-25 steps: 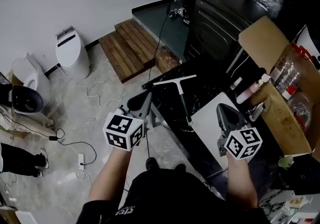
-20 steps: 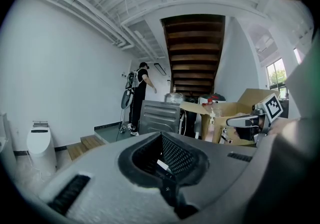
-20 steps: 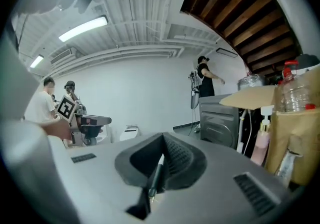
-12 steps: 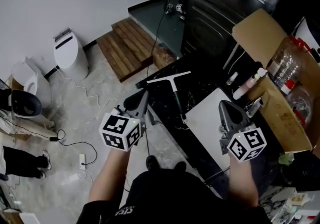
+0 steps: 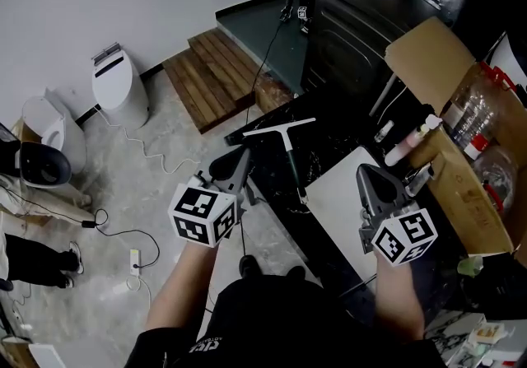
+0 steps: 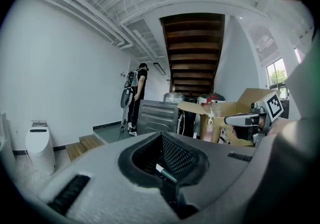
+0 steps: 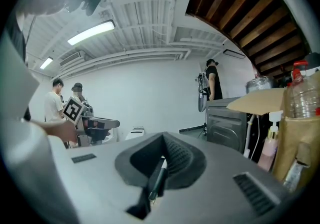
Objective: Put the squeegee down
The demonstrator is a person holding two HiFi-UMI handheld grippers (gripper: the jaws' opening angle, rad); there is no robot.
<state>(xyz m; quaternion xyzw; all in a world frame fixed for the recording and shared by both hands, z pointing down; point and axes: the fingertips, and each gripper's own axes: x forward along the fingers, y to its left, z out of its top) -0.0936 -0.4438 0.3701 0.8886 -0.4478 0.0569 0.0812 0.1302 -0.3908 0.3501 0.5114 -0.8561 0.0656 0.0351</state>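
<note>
The squeegee (image 5: 290, 152) lies flat on the black table (image 5: 333, 132), its pale blade at the far end and its dark handle pointing toward me. Neither gripper holds it. My left gripper (image 5: 240, 160) hangs off the table's left edge, just left of the handle, with jaws closed and nothing between them (image 6: 167, 160). My right gripper (image 5: 368, 178) hovers over a white board (image 5: 333, 203) to the right of the squeegee, shut and empty (image 7: 162, 160). Both grippers point nearly level.
An open cardboard box (image 5: 461, 136) with plastic bottles stands at the table's right, a pink spray bottle (image 5: 409, 144) beside it. A dark metal cabinet (image 5: 354, 25) is behind the table. Wooden steps (image 5: 216, 78), a white appliance (image 5: 119, 88) and floor cables lie left.
The left gripper has drifted slightly beside the table edge. The squeegee stays where it lies, and the right gripper stays shut over the white board.
</note>
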